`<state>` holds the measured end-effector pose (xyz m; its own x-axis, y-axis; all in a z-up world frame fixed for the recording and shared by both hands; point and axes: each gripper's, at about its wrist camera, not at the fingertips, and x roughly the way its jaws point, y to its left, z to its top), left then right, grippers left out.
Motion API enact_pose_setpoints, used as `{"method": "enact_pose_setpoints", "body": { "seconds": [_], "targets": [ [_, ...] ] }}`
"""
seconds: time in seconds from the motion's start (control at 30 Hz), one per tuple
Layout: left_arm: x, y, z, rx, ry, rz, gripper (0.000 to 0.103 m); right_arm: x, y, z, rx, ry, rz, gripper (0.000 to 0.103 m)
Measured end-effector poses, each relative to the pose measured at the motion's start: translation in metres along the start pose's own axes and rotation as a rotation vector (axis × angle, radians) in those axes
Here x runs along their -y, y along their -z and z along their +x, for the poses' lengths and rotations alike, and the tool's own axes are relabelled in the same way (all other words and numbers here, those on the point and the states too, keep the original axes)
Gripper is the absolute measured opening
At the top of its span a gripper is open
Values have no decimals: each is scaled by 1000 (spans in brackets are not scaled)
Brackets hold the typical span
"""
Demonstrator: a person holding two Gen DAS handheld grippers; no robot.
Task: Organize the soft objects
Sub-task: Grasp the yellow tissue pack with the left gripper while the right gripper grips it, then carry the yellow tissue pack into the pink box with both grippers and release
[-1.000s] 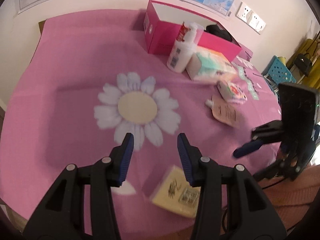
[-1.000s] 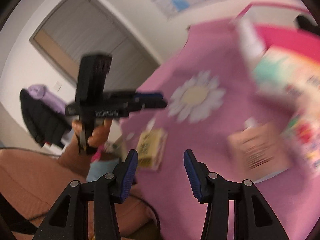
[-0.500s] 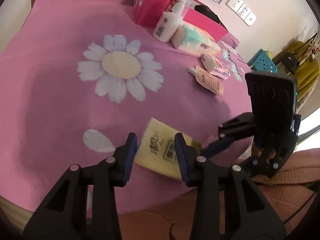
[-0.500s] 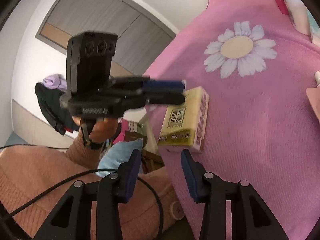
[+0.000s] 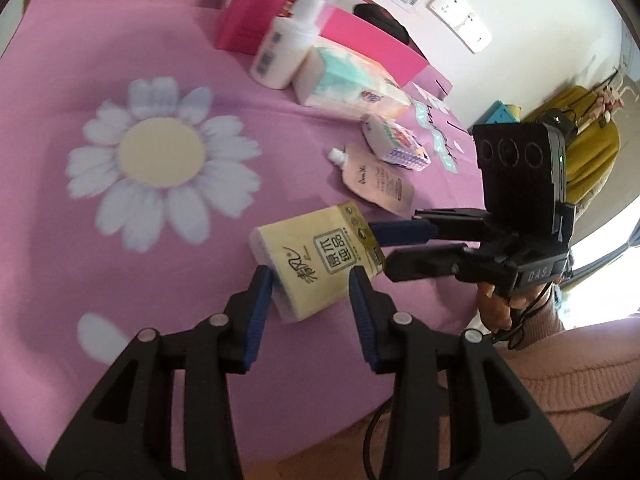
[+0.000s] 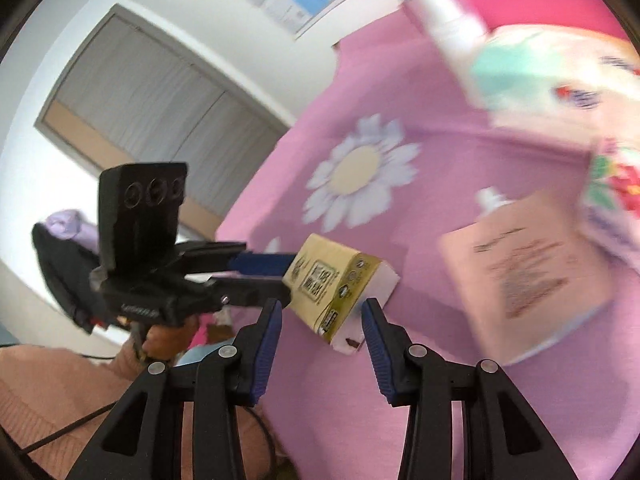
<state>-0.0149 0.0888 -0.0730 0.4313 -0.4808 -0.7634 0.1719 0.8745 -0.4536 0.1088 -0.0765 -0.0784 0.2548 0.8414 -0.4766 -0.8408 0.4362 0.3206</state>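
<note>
We hold the left gripper [image 5: 310, 280] over the near end of the yellow tissue pack [image 5: 316, 258], jaws partly open with the pack between them; whether the pads press on it we cannot tell. The right gripper [image 5: 382, 246] comes in from the right at the pack's far corner, jaws partly open, and from the right wrist view [image 6: 322, 308] its contact with the pack is likewise uncertain. The pack lies near the front edge of the pink tablecloth [image 5: 60, 220], its long axis running diagonally from near left to far right, printed face up. Half a second ago both grippers stood farther back from the pack; one second ago their jaws were wider. The pack is a soft rectangular block in glossy film. Beyond it lie a flat beige spout pouch [image 5: 378, 186], a small floral packet [image 5: 396, 142], a teal-and-white tissue pack [image 5: 348, 86], a white plastic bottle [image 5: 286, 54] and a pink box [image 5: 248, 18].
</note>
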Motion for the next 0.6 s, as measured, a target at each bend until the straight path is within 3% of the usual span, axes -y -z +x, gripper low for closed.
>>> {"method": "enact_pose_setpoints", "body": {
  "seconds": [0.23, 0.37, 0.6],
  "targets": [
    [9, -4, 7, -3, -39, 32, 33, 8, -1, -15, 38, 86, 3, 43],
    [8, -3, 4, 5, -43, 25, 33, 7, -1, -11, 39, 144, -19, 35],
    [15, -8, -2, 32, -38, 40, 33, 2, -1, -15, 56, 160, -31, 33]
  ]
}}
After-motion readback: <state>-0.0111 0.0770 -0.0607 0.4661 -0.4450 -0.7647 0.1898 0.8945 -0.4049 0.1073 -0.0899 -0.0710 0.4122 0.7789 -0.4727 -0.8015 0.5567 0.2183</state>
